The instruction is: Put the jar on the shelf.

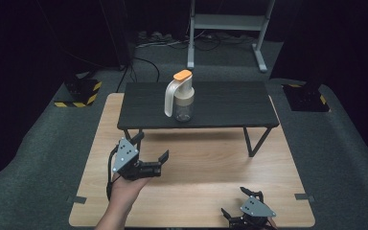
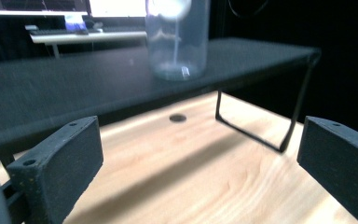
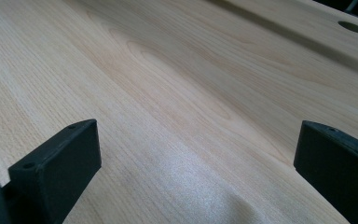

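- The jug (image 1: 180, 97) is standing upright on the small black table (image 1: 230, 103), near the middle, a bit to the left. It has a clear body, a white handle & an orange lid.
- In the left gripper view, the jug's clear bottom (image 2: 179, 39) is sitting on the black table top (image 2: 74, 79), straight ahead of the jaws. It is looking a bit blurry.
- The black table is standing on the far half of the big wooden table (image 1: 196, 191), on thin black legs.
- The left gripper (image 1: 151, 153) is hovering over the wooden table, in front of the black table's left end, w/ a hand (image 1: 124, 187) holding it. Its jaws are standing wide apart w/ nothing between them. It is well apart from the jug.
- The right gripper (image 1: 235, 203) is sitting low at the near right edge of the wooden table. Its jaws are wide apart too, w/ nothing in them, & bare wood (image 3: 177, 93) is lying under them.
- The 2 grippers are well apart from each other.
- A small dark round hole (image 2: 177, 118) is showing in the wood, under the black table.
- Grey carpet (image 1: 43, 143) is lying all around the wooden table.
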`<state>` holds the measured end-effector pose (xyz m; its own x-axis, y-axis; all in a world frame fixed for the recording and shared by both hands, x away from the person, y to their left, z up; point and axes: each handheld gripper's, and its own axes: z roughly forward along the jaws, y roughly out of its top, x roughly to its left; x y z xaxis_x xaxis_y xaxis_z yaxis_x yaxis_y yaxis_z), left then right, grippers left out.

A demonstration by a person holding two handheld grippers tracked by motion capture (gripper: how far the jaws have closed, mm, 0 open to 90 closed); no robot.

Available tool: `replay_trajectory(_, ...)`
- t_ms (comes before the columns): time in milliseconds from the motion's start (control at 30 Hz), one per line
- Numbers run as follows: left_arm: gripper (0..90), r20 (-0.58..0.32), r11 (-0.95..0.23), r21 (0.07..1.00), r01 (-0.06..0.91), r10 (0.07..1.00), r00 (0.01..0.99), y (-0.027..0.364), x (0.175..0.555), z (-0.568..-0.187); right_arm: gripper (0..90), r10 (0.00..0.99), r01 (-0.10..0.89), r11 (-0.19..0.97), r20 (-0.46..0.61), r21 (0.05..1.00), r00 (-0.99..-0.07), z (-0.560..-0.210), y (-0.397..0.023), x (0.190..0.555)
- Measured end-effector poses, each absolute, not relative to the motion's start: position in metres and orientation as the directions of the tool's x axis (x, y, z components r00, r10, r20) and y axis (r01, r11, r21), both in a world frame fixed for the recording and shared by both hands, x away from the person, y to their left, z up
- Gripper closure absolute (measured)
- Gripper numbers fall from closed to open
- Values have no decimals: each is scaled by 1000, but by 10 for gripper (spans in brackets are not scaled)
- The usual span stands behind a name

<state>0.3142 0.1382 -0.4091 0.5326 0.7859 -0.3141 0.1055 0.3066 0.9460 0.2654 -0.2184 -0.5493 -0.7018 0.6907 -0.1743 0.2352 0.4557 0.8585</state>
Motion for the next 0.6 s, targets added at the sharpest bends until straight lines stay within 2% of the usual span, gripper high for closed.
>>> replay_trajectory(600, 4, -356, 245, 931, 272, 780, 515, 128, 290, -496, 0, 689, 234, 463, -181, 855, -701, -550, -218, 265)
